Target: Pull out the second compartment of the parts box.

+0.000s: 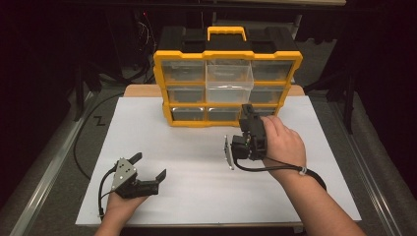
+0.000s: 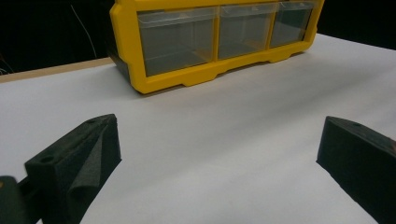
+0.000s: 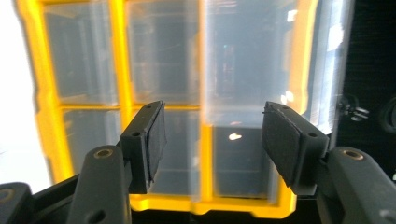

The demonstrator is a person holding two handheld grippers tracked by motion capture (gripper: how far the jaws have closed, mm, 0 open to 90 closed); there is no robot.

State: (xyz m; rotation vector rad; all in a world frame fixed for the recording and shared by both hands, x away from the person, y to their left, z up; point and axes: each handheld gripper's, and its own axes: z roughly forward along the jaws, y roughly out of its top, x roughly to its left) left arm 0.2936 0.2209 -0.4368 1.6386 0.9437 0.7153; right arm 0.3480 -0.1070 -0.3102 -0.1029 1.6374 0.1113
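A yellow and black organizer case (image 1: 227, 55) with clear drawers stands at the far middle of the white table top (image 1: 196, 167). One clear drawer (image 1: 229, 78) in its middle column sticks out toward me. My right gripper (image 1: 247, 112) is held up close to the case's lower right drawers, open with nothing between its jaws. In the right gripper view the gripper (image 3: 212, 140) faces the drawer fronts, and the pulled-out drawer (image 3: 252, 60) looks pale and blurred. My left gripper (image 1: 150, 165) rests open at the front left. From the left gripper (image 2: 219, 154) the case (image 2: 210, 37) is far off.
A wooden edge (image 1: 140, 90) shows behind the white top on both sides of the case. Dark floor, stands and cables (image 1: 81, 147) surround the table. The right gripper's cable (image 1: 275, 169) loops over the wrist.
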